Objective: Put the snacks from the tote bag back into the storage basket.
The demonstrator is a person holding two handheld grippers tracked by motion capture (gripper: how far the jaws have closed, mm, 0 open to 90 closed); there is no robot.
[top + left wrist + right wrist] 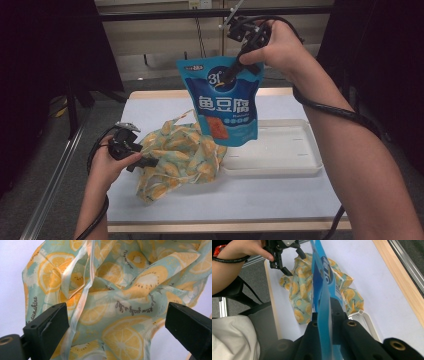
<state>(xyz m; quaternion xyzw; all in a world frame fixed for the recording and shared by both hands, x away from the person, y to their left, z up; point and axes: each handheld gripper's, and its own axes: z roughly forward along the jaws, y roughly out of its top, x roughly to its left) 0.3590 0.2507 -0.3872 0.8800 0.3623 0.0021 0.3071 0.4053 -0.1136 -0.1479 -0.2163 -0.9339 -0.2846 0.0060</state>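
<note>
A: Right gripper (235, 67) is hanging the blue pouch (223, 102) in the air, jaws clamped on its top edge near the middle. Pouch is dangling upright, its lower end just over the gap between the bag (177, 160) and the tray (300, 150).

B: Why by the top?

A: My reading: gripped there, it is hanging straight and narrow end down, so it can be dropping into an opening without folding. In the right gripper view the pouch (322, 297) is showing edge-on, running up from the jaws, with the bag (312, 297) lying below it.

B: And the left gripper (145, 161)?

A: It is resting low at the bag's left side, toward the surface's (225, 200) left edge. Jaws are standing apart, fabric (117, 305) between them but neither pad pressing on it. A pale handle strap (80, 290) is running down beside the left jaw.

B: So the bag is not being held open?

A: Not yet, by my judgement. It is lying crumpled and slack at the front left of the surface, its right edge touching the tray's left rim. Mouth is not clearly showing; cannot tell where it is facing.

B: Tray?

A: White, sitting at the right half of the surface, nothing in it.
</note>
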